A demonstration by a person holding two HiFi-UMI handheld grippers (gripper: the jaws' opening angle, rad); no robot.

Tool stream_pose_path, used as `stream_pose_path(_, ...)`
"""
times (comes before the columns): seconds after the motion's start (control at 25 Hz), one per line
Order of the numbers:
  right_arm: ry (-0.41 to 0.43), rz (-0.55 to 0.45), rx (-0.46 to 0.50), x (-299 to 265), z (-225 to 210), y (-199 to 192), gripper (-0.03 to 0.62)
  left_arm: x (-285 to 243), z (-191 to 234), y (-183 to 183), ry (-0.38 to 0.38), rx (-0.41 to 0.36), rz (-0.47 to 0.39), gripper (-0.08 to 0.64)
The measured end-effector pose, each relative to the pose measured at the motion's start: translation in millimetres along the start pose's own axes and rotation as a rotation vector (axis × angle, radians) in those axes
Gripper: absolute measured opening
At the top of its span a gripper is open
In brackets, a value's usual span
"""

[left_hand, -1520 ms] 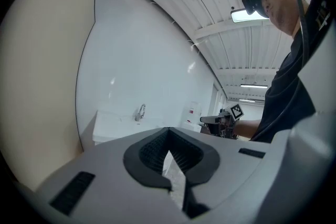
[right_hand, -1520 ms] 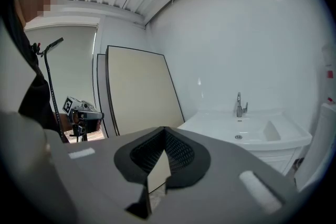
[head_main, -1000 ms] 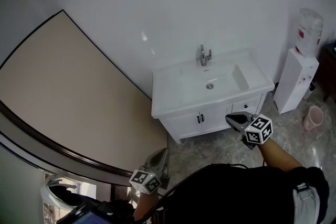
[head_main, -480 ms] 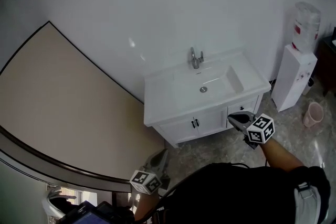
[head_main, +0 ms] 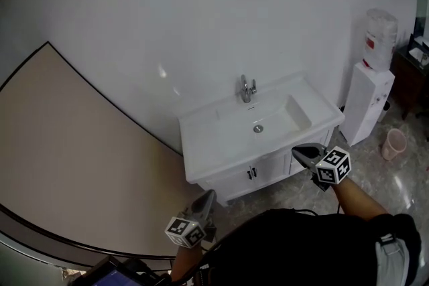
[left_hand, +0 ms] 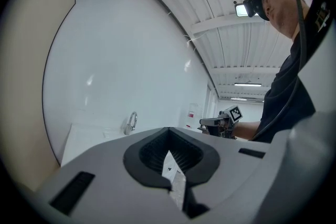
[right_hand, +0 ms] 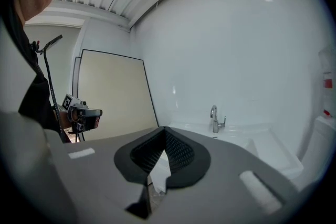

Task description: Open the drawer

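Head view, sink vanity point(head_main: 208, 144) now lower-left than before, left gripper point(head_main: 208, 196) and right gripper point(head_main: 298, 151) fingers closed

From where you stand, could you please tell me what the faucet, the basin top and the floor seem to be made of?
Faucet: likely chromed metal, silvery with bright glints.
Basin top: probably glazed ceramic or similar, uniform glossy white with soft reflections.
Floor: seemingly polished stone or marble-look tile, grey veining and a sheen.
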State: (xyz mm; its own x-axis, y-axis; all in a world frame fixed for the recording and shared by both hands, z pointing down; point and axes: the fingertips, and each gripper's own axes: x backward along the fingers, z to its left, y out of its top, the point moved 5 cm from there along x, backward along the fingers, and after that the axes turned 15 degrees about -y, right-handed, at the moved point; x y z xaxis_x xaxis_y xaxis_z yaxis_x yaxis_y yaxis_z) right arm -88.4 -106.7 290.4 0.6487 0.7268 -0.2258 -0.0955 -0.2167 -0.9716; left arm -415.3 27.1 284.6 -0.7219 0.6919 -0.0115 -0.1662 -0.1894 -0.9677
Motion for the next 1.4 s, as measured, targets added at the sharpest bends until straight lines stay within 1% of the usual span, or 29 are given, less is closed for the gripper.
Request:
stream_pose_path(0.24, -0.038, -0.011, -0.005, -51, 37, 19, -0.003, 27, 64, 24, -0.035, -0.002, 0.006, -0.005)
stream_pose_path(0.36, -0.051, -0.005, -0.036, -74, 51, 25, -0.002, 40, 92, 32, -0.047, 0.005, 0.011, -0.005)
stream_pose_path(0.56, -0.075, -0.007, -0.05, -110, 69, 29, -0.002, 59, 132, 36, -0.061, 0.006, 0.027, -0.005)
stream_pose_path(0.76, -0.055, 0.004, -0.053, -141, 75, 26, -0.003, 64, 162, 34, -0.046, 0.015, 0.031, -0.005)
stream_pose_path(0.88, -0.052, 0.014, -0.039, -156, 60, 26, -0.002, 51, 173, 33, -0.036, 0.018, 0.033, -0.005)
stream_pose_path(1.0, -0.037, 0.017, -0.034, -172, 36, 26, -0.003, 28, 183, 33, -0.017, 0.023, 0.039, -0.005)
stream_pose_path(1.2, 0.013, 0.02, -0.022, -198, -21, 35, -0.002, -33, 189, 43, 0.006, 0.02, 0.022, -0.005)
stream_pose_path(1.4, 0.07, 0.012, 0.007, -220, -74, 50, -0.002, -84, 190, 49, 0.05, 0.01, -0.007, -0.005)
